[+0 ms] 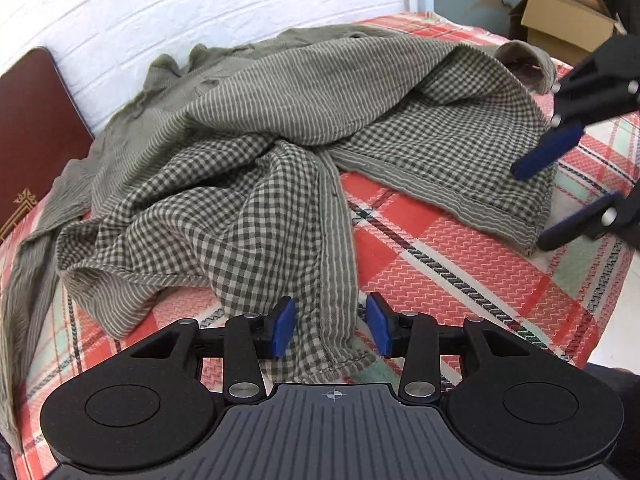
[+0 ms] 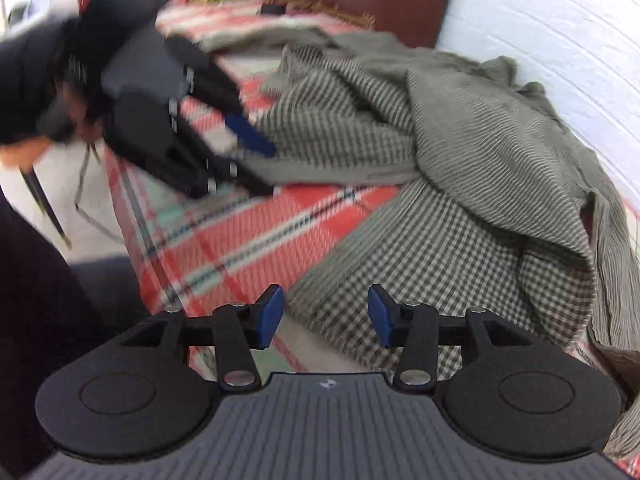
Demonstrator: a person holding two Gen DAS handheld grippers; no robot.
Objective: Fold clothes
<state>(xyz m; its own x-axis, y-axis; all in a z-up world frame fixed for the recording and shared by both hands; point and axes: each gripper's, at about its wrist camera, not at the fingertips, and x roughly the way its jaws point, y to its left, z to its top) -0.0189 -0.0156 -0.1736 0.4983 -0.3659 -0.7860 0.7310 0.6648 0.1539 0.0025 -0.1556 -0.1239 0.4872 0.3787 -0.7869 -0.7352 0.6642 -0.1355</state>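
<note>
A crumpled green shirt (image 1: 256, 128), striped outside and checked inside, lies spread on a red plaid cover (image 1: 432, 256). My left gripper (image 1: 331, 330) is open, its blue pads on either side of a hanging hem corner of the shirt. My right gripper (image 1: 538, 204) shows at the right of the left wrist view, open, its pads around the shirt's other hem corner. In the right wrist view the right gripper (image 2: 325, 316) is open over the checked hem (image 2: 400, 280), and the shirt (image 2: 500, 140) stretches away. The left gripper (image 2: 252, 160) appears blurred at upper left.
A white brick-pattern wall (image 1: 200, 8) runs behind the bed. A dark brown board (image 1: 36, 128) leans at the left end. A cardboard box (image 1: 560, 24) stands beyond the far right end. The cover's edge drops to a pale floor (image 2: 96, 208).
</note>
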